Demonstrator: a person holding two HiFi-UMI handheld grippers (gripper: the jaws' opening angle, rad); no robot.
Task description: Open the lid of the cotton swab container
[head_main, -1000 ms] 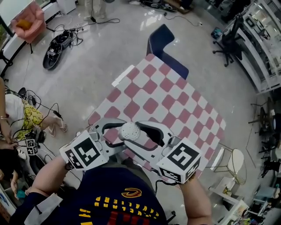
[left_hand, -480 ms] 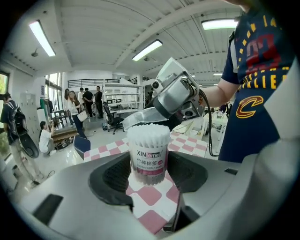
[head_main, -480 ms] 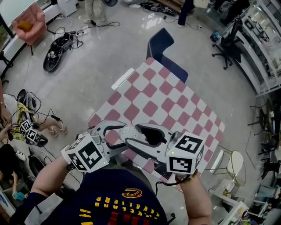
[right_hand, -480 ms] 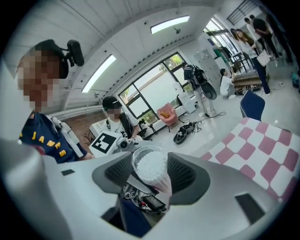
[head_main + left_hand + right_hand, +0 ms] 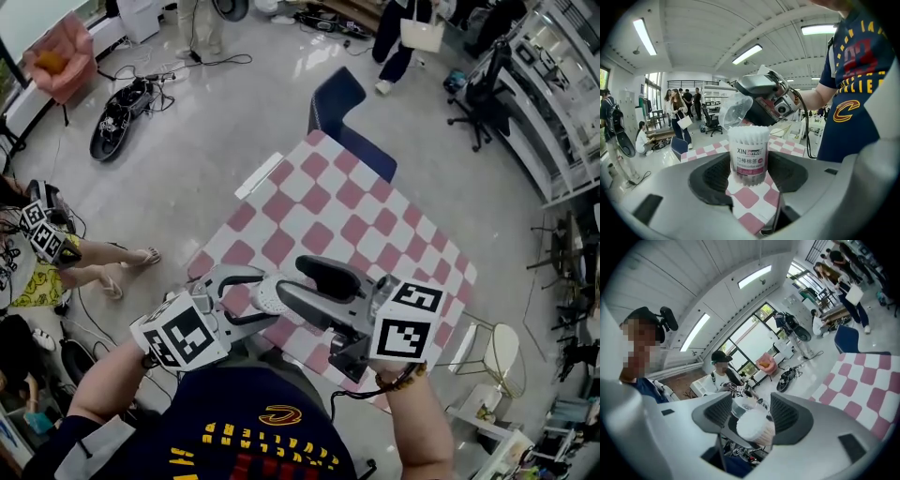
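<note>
Tongs on left (image 5: 750, 179) clasp one swab container (image 5: 749, 153), right tongs (image 5: 751, 417) pinch one clear lid (image 5: 733, 110)

The left forearm (image 5: 111, 377) and right forearm (image 5: 419, 433) reached forward from the torso, bringing both tools close together in front of the chest with their marker cubes facing up. The left gripper (image 5: 255, 298) pointed right and slightly forward, its jaws closed against the sides of the upright cotton swab container (image 5: 749, 154). The right gripper (image 5: 292, 281) pointed left across it, tilted, with its jaws pinching the clear lid (image 5: 740, 407) just above and beside the container's top.
</note>
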